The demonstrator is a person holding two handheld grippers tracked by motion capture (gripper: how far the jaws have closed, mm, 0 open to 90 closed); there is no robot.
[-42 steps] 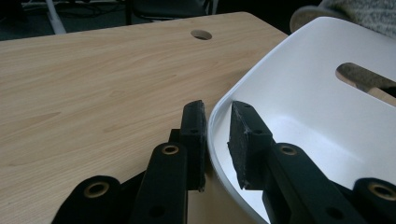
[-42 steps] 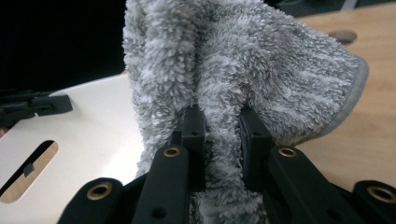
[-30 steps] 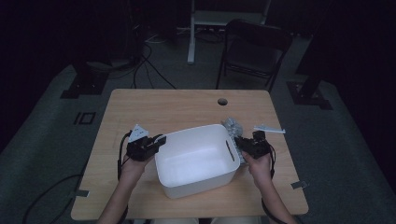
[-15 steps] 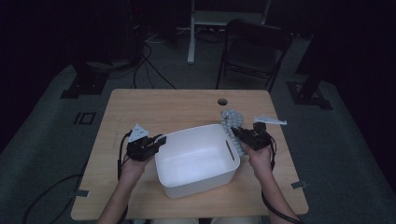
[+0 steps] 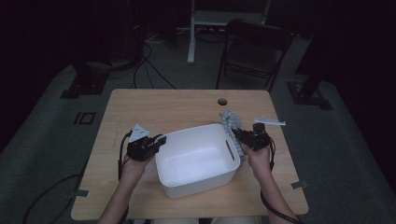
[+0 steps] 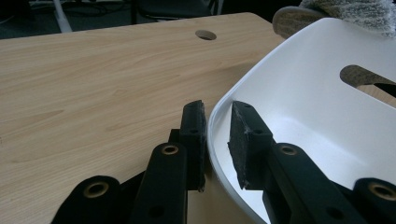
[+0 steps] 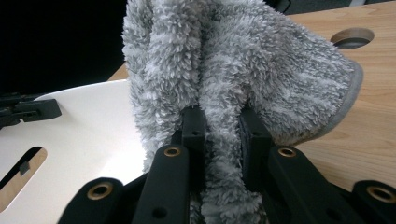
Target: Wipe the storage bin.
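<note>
A: Bin (image 5: 196, 158) first, table centre: left gripper (image 5: 159, 141) straddles its nine o'clock rim, jaws either side of the wall, apparently clamped.

B: And at three o'clock, right gripper (image 5: 239, 135) pinching the grey fleece slipper (image 7: 243, 70), which has swung from beside the bin up to its rim. Drop-in looks imminent.

White plastic tub (image 5: 196, 161) with a plain, unpatterned wall, standing on a light tan wooden table (image 5: 163, 107) marked by fine darker grain lines. Fluffy slipper (image 7: 243, 70) in mottled grey and off-white pile, with a smooth grey sole edge; both the left gripper (image 6: 217, 135) and the right gripper (image 7: 223, 128) are matt black with brass-coloured rivet rings. Grey carpet floor (image 5: 42, 140) and black folding chair (image 5: 254, 51) behind.
</note>
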